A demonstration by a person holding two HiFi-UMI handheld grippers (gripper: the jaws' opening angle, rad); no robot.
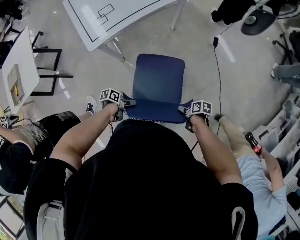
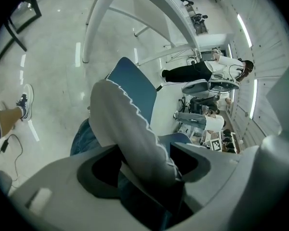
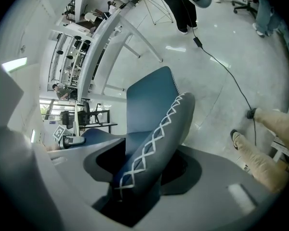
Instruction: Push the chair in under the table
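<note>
1. Chair [image 1: 158, 86]: dark blue seat. The backrest top edge is padded, grey-blue, with white zigzag stitching [image 3: 156, 138].
2. It stands on the grey floor [image 1: 90, 79], directly in front of the person. The seat points at the table [image 1: 125, 6], and the chair is near it but not under it.
3. Left gripper [image 1: 126, 103]: jaws clamped on the left end of the backrest top edge, with the padding filling the gap.
4. Right gripper [image 1: 186, 109]: jaws clamped on the right end of the same edge.
5. The table is white with a thin black line drawing on top. Its pale legs [image 1: 117, 51] come down just off the seat's front left corner.
6. A black cable [image 1: 219, 69] lies on the floor right of the chair, apart from it.
7. A small white desk [image 1: 20, 66] with a black frame stands well to the left.
8. One bystander [image 1: 20, 149] is close by at lower left and another [image 1: 260, 179] at lower right. An office chair [image 1: 265, 11] stands at upper right.
</note>
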